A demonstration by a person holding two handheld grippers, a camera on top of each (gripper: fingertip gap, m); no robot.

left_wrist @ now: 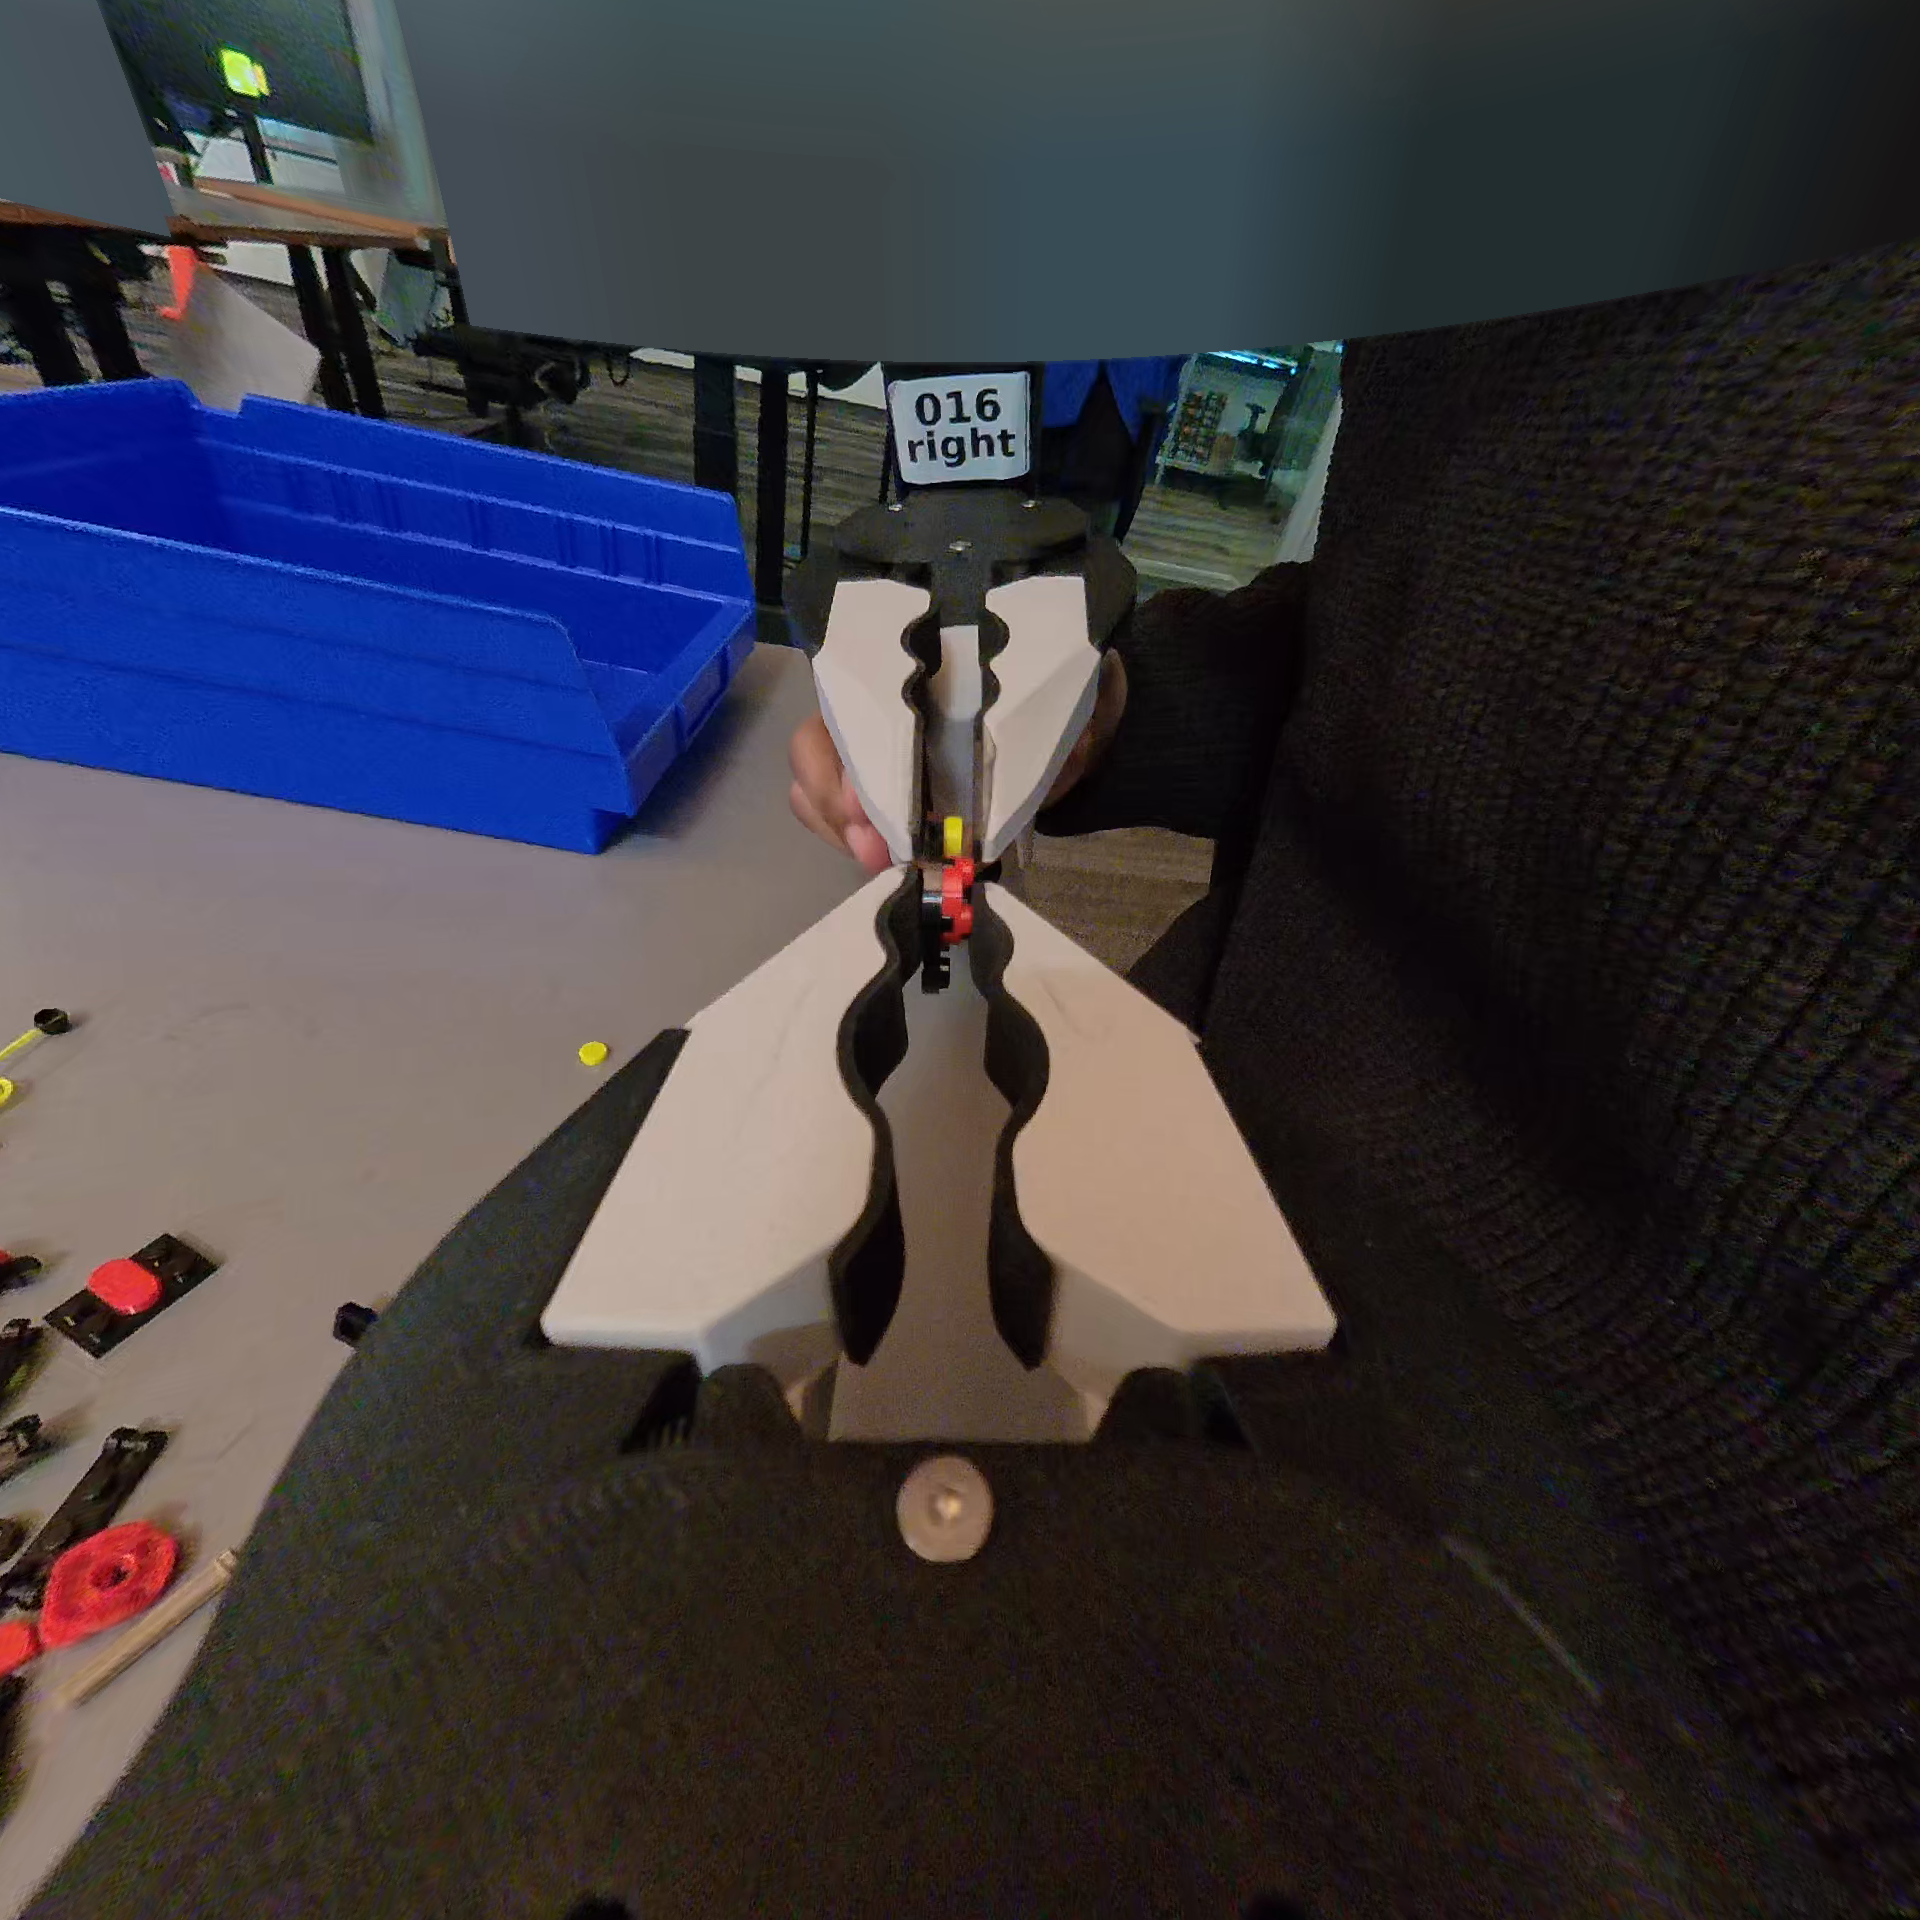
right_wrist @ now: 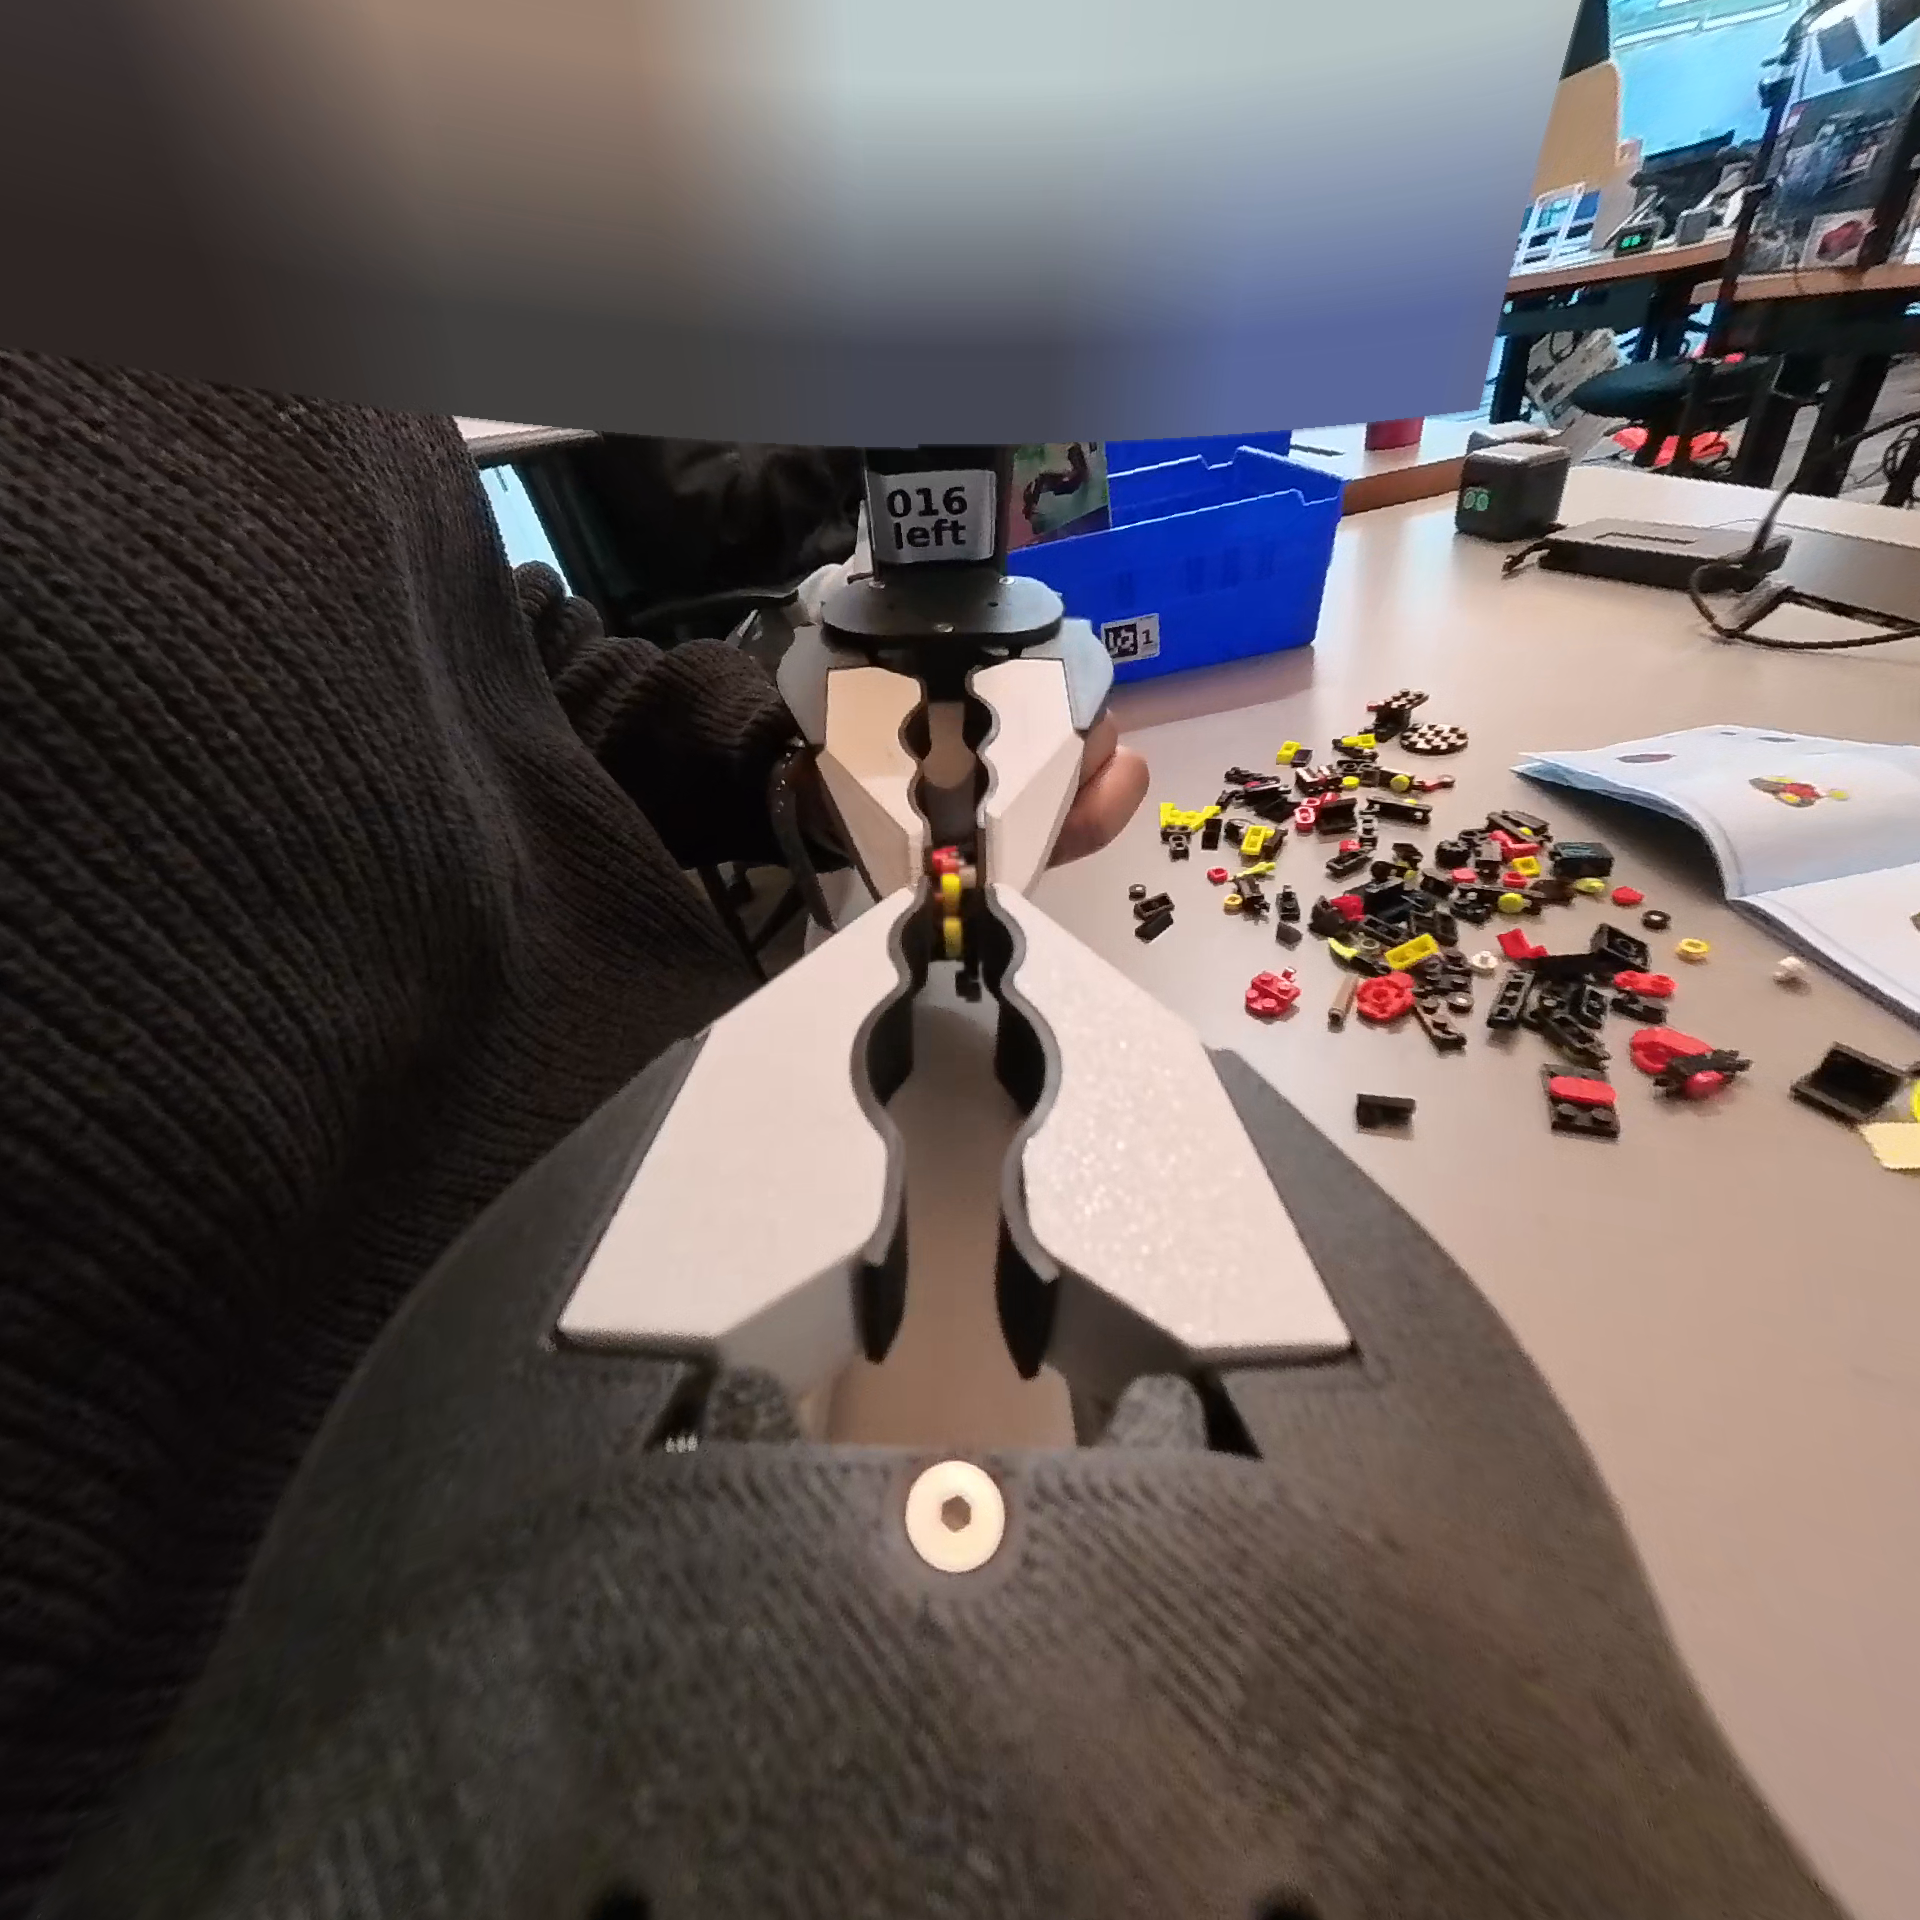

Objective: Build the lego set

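My two grippers meet tip to tip above the grey table [left_wrist: 312,966]. My left gripper [left_wrist: 943,883] is shut on a small black and red lego piece [left_wrist: 958,902]. My right gripper [right_wrist: 951,902] is shut on a small yellow and black lego piece [right_wrist: 949,914]. The two pieces touch where the tips meet. In the left wrist view the right gripper [left_wrist: 951,852] comes in from above with the yellow part [left_wrist: 953,831]. In the right wrist view the left gripper [right_wrist: 951,868] shows with the red part [right_wrist: 945,860]. How the pieces join is hidden by the fingers.
A pile of loose black, red and yellow pieces [right_wrist: 1455,914] lies to the right, beside an open instruction booklet [right_wrist: 1766,821]. More pieces [left_wrist: 104,1455] and a yellow stud [left_wrist: 592,1052] lie at the left. A blue bin [left_wrist: 312,623] stands behind. A dark knit sleeve [left_wrist: 1558,831] is close by. Left and right tips are no more than a few centimetres apart.
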